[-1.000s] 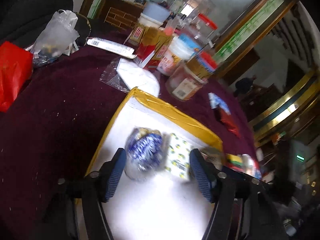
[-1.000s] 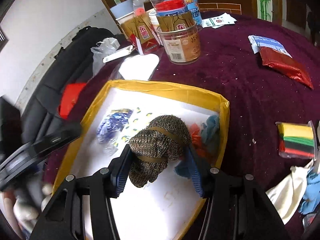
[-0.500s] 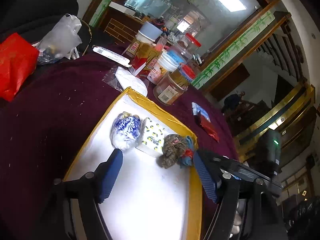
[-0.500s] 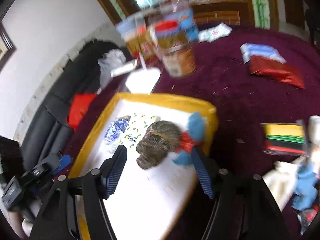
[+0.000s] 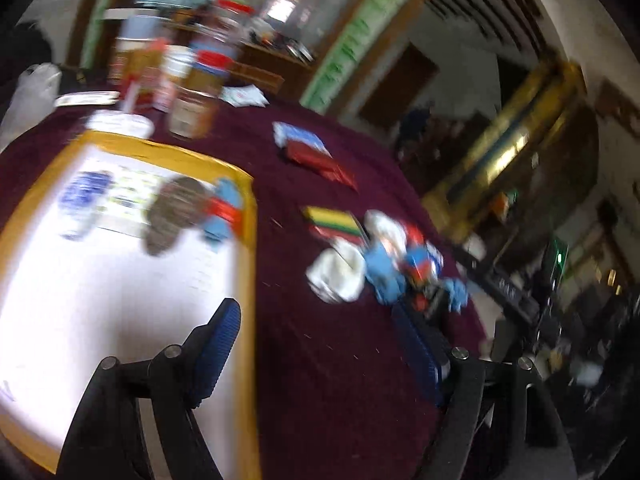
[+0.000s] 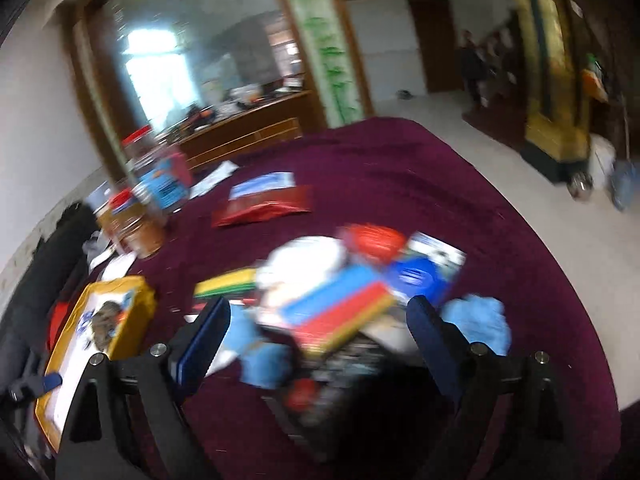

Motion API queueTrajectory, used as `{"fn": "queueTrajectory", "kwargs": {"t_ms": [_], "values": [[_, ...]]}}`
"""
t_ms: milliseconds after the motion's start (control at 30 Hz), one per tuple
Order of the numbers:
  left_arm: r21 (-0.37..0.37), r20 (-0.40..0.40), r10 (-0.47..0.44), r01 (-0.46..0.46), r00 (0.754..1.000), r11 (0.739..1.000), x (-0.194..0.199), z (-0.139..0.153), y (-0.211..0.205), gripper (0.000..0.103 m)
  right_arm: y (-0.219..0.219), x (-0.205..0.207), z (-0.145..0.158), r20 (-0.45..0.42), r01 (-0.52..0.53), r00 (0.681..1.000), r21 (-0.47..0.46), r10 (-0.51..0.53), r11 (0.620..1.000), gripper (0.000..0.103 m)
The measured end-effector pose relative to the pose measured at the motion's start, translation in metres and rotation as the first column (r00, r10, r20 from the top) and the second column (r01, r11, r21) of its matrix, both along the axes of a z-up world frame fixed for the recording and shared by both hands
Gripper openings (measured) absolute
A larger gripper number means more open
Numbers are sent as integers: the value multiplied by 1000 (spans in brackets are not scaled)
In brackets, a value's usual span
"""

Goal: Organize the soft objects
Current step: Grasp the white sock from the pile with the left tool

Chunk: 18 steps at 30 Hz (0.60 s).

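A yellow-rimmed white tray (image 5: 250,216) on the maroon table holds a blue-white packet (image 5: 82,200), a patterned pack (image 5: 128,196), a brown knitted bundle (image 5: 172,212) and a blue-red cloth (image 5: 224,208). The tray also shows at the left of the right wrist view (image 6: 136,300). A pile of soft items lies right of it: white cloth (image 5: 340,276), blue cloth (image 5: 384,272), striped pack (image 5: 336,220). My left gripper (image 5: 324,352) is open and empty above the tray's right rim. My right gripper (image 6: 320,332) is open over the pile (image 6: 336,308). Both views are blurred.
Jars and boxes (image 5: 192,92) stand behind the tray. A red and blue packet (image 5: 312,152) lies on the table (image 5: 320,360) beyond the pile and shows in the right wrist view (image 6: 264,200). The table's far edge (image 6: 520,208) drops to the floor.
The right gripper let go of the knitted bundle in the tray and swung right over the pile. The left gripper pulled back from the tray and turned right.
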<state>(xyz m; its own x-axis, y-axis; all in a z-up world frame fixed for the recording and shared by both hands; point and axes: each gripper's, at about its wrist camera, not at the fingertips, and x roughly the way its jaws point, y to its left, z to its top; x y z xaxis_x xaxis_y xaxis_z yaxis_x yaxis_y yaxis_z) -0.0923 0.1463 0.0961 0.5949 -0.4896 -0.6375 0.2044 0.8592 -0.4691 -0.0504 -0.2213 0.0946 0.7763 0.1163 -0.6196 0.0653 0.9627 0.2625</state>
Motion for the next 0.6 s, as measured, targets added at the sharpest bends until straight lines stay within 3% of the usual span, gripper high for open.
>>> {"fn": "queueTrajectory", "kwargs": {"t_ms": [167, 233, 367, 533, 600], "values": [[204, -9, -66, 66, 998, 977, 20, -8, -67, 81, -39, -7, -29, -9, 50, 999, 102, -50, 993, 89], [305, -4, -55, 54, 998, 951, 35, -17, -86, 81, -48, -9, -30, -11, 43, 999, 178, -41, 983, 89], [467, -5, -56, 52, 998, 883, 71, -41, -122, 81, -52, -9, -33, -21, 27, 999, 213, -23, 977, 89], [557, -18, -103, 96, 994, 825, 103, -67, -155, 81, -58, -8, -37, -31, 30, 999, 258, -22, 966, 89], [548, -60, -108, 123, 992, 828, 115, -80, -161, 80, -61, -7, -38, -34, 35, 999, 271, -27, 962, 89]]}}
